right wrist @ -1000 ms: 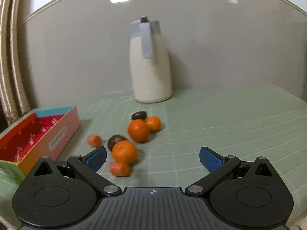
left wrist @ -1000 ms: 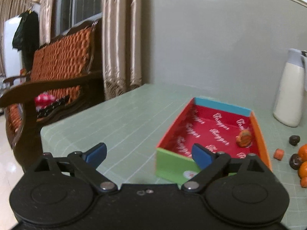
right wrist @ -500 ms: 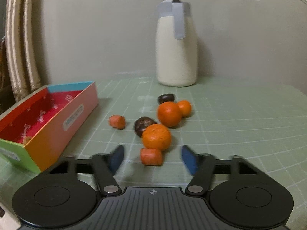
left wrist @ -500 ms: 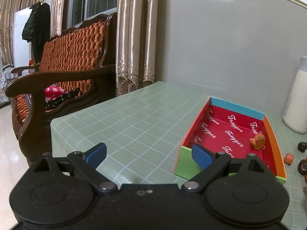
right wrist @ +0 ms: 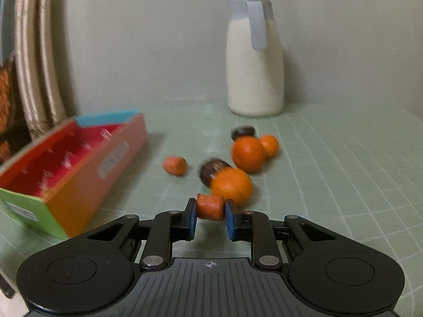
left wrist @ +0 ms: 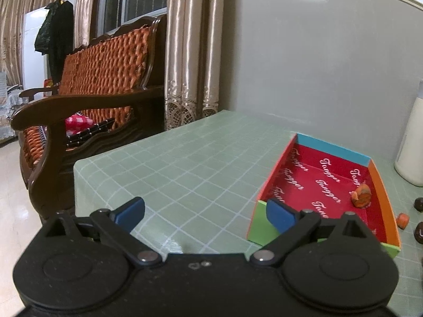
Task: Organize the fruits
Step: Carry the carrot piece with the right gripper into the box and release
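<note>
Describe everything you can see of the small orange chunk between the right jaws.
The orange chunk is a short, stubby cylinder lying on its side, matte orange-red with a slightly rough skin, like a cut carrot piece. The right gripper has just been closing and is now shut on it, a blue pad pressing each flat end. It sits low over the green checked tablecloth; contact underneath cannot be told. A round orange fruit lies right behind it.

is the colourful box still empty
No, one small orange piece already lies on the red floor of the box, near its orange wall.
</note>
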The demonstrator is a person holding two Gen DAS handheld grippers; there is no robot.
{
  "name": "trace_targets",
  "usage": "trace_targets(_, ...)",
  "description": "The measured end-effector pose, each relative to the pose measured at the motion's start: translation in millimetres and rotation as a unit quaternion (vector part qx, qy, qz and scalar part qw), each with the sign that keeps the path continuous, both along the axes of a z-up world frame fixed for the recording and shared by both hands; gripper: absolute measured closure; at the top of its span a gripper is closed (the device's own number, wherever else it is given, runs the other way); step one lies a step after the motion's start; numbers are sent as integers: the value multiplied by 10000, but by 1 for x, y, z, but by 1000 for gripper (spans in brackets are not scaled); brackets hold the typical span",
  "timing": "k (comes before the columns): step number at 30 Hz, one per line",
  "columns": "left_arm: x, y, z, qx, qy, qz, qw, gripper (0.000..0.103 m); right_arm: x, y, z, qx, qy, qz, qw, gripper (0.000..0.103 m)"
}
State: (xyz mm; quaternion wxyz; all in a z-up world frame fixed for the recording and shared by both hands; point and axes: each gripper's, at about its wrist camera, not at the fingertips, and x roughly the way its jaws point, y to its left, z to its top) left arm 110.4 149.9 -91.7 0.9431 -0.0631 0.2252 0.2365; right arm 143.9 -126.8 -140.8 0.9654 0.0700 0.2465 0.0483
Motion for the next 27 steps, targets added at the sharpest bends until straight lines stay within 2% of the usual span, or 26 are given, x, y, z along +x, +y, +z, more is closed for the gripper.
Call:
trace_targets(7,-8,20,1,-148,-47,453,9989,10,-10,22,25,540,-698,880,9922,80)
trace_targets(11,-11,30,0,-207,-4,625,9978,9,-4,44,36,622,-879,1324,9853,80)
trace_targets(16,-15,36,1,-210,3,697,9973,9,7,74,37,524,-856,1718,9800,80)
trace_targets(27,-12,32,-1,-196,65,583,9981,9,14,92,25,441,-636,1914,9785,80)
